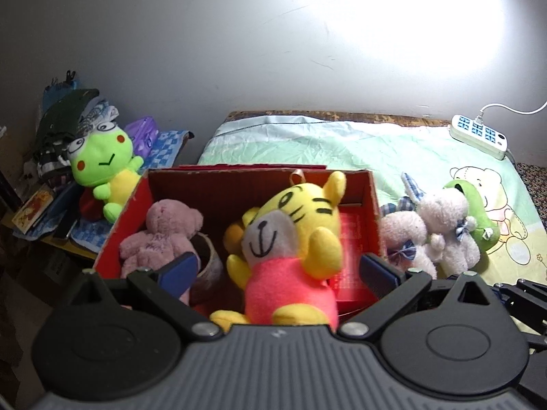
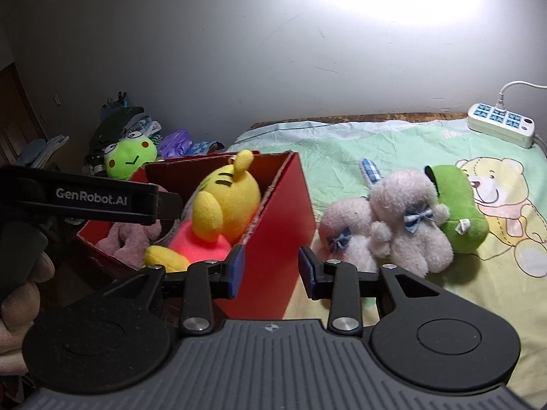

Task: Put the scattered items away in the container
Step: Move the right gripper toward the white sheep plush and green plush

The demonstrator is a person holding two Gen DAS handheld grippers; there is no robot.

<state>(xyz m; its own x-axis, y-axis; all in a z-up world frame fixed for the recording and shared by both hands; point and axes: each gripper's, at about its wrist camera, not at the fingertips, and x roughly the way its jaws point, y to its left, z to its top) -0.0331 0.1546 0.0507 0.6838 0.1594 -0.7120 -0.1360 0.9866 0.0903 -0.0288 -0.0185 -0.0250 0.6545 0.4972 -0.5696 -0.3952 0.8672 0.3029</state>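
A red cardboard box (image 1: 239, 174) (image 2: 283, 225) stands on the bed's left part. Inside it lie a yellow tiger plush in a pink shirt (image 1: 290, 232) (image 2: 225, 201), a pink bear (image 1: 160, 232) (image 2: 126, 235) and a brown roll (image 1: 208, 256). My left gripper (image 1: 278, 271) hovers over the box's near side, open wide, and its pads stay clear of the tiger. My right gripper (image 2: 271, 270) stands open by the box's right wall with nothing between its fingers. Right of the box, two pale fluffy plush toys (image 1: 441, 225) (image 2: 403, 215) and a green plush (image 1: 478, 215) (image 2: 458, 212) lie on the sheet.
A green frog plush (image 1: 106, 164) (image 2: 130, 159) sits on a cluttered side table left of the box, among clothes and books. At the bed's far right corner lies a white power strip (image 1: 478, 135) (image 2: 501, 126). A hand (image 2: 24, 290) shows at lower left.
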